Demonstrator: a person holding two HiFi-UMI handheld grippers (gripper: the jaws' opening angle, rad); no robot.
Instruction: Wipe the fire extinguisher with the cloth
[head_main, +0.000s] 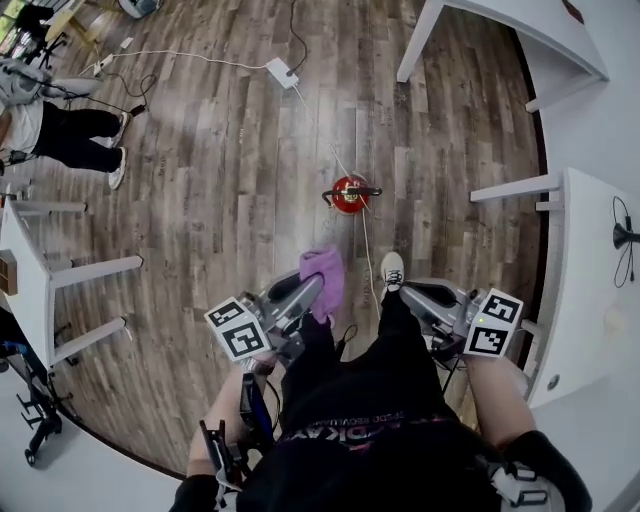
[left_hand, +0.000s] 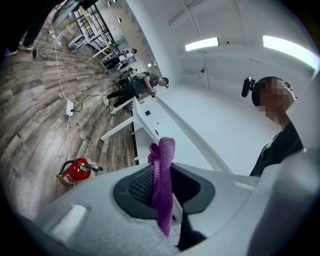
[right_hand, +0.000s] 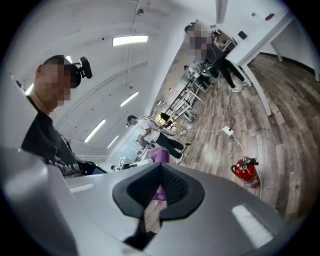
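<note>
Left gripper: jaws closed on cloth; a purple fold stands proud above the tips and a tail hangs below. Right gripper: jaws together, nothing in them; the purple seen past its jaws is the left's cloth.

Extinguisher: on the floor, ahead of and below both grippers, well apart from them; in head view roughly on the line between the two, a little toward the left. Seen nearly end-on from above, red top and black handle showing, so long axis judged vertical, standing upright. Left is the nearer and carries the cloth; judged move is forward and down, cloth leading.

Writing: extinguisher label too small to read; print on the wearer's shirt not legible; square markers on the gripper cubes only.
</note>
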